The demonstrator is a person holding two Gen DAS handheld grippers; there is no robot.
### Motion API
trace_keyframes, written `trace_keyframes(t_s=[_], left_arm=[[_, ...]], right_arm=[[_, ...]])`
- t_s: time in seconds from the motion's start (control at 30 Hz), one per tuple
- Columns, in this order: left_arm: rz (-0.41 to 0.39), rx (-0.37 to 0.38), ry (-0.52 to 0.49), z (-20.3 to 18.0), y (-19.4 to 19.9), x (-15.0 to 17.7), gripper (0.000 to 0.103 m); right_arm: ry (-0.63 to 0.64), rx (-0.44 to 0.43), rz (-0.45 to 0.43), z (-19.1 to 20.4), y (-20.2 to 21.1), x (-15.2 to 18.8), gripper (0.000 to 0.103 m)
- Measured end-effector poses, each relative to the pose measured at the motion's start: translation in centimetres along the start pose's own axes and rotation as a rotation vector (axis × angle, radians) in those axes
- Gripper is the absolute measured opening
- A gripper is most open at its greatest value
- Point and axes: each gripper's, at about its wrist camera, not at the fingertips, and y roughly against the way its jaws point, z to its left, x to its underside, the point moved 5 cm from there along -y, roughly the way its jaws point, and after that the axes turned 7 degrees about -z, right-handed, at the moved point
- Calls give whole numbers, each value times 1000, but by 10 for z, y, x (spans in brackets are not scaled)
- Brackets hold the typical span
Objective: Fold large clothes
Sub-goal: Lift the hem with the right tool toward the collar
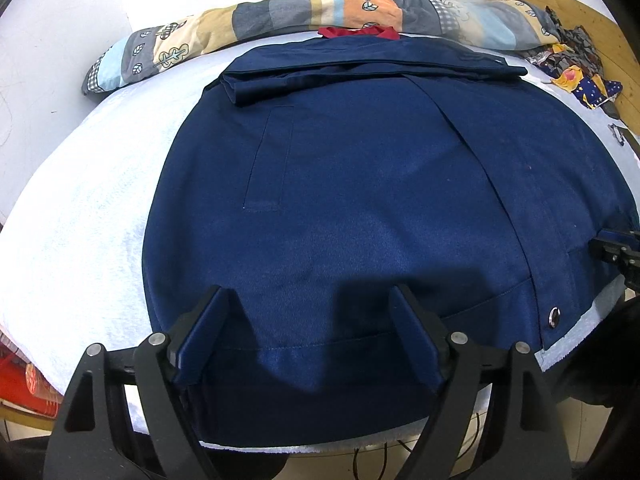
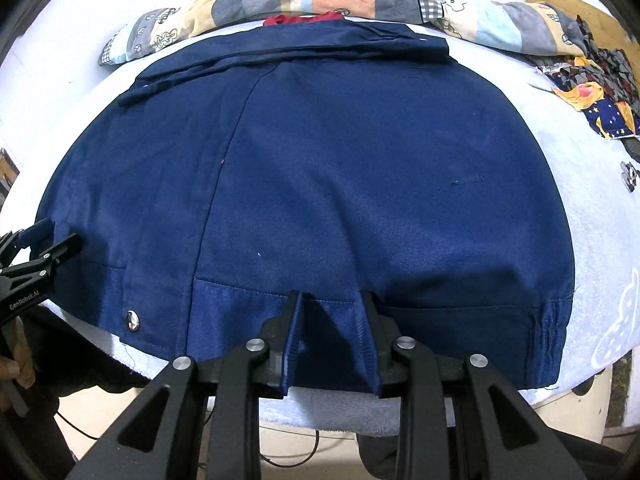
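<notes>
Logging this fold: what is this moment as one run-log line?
item: navy blue cotton jacket flat on white towel | left gripper: open over hem | right gripper: narrow, at hem, grip unclear

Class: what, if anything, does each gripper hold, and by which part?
Left gripper: nothing, jaws wide over the hem of the dark blue cloth jacket. Right gripper: hem lies between its fingers; a grip cannot be told.
</notes>
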Motion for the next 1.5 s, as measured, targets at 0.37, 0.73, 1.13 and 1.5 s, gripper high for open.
trace_keyframes(t_s=[0.37,0.73,1.13,1.5], left_arm=[[0,-2,-4,0,-2,0,84],[-51,16,51,18,23,-14,84],[172,183,518,118,0,12,84],[171,270,676,136,3,23,84]], right_arm=[[-5,-10,7,0,0,3,33],[-169,-94,-65,-36,33,-19,34],[-589,-96,6,-172,36,-16,43],[-603,-29,59,-173,21,-3,43]])
